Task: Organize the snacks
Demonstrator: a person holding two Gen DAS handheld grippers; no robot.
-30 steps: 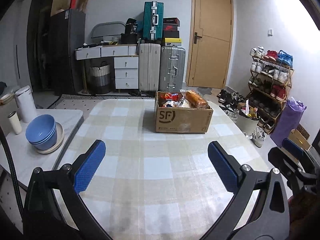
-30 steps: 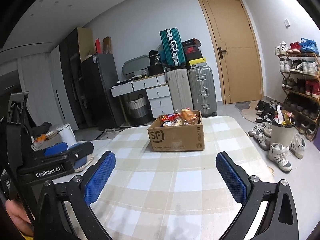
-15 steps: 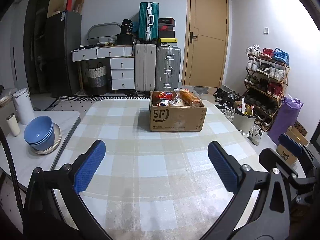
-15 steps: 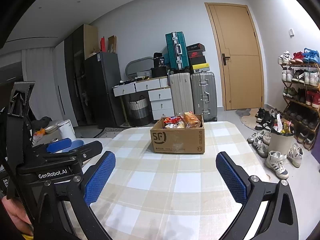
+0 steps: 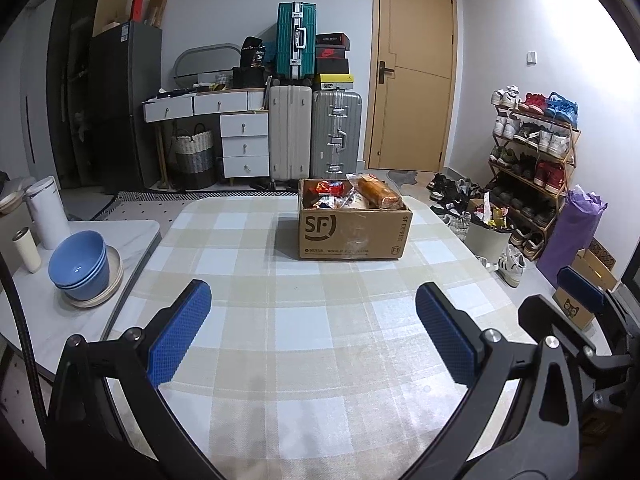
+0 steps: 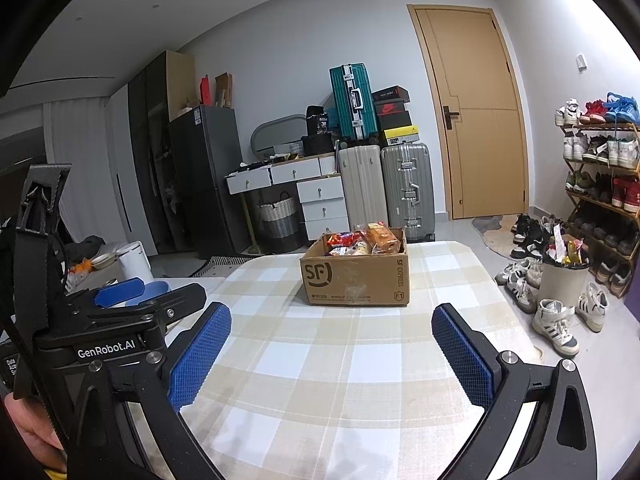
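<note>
A brown cardboard SF box (image 5: 352, 232) stands at the far end of the checked table (image 5: 304, 320); it also shows in the right wrist view (image 6: 356, 280). It holds several snack packets, with a red bag (image 5: 328, 189) and a bread loaf in clear wrap (image 5: 378, 192) on top. My left gripper (image 5: 314, 332) is open and empty, well short of the box. My right gripper (image 6: 330, 352) is open and empty, also well short of it. The left gripper's body (image 6: 120, 320) shows at the left of the right wrist view.
Stacked blue bowls (image 5: 80, 264) on a plate, a white kettle (image 5: 48, 216) and a small cup (image 5: 26, 250) stand on a side counter at the left. A bin (image 6: 564, 280), loose shoes and a shoe rack (image 5: 536, 152) are right of the table. Suitcases (image 5: 316, 136) stand behind.
Both grippers have drawn back and tilted up a little, so the box looks smaller and farther. Both stay open and empty.
</note>
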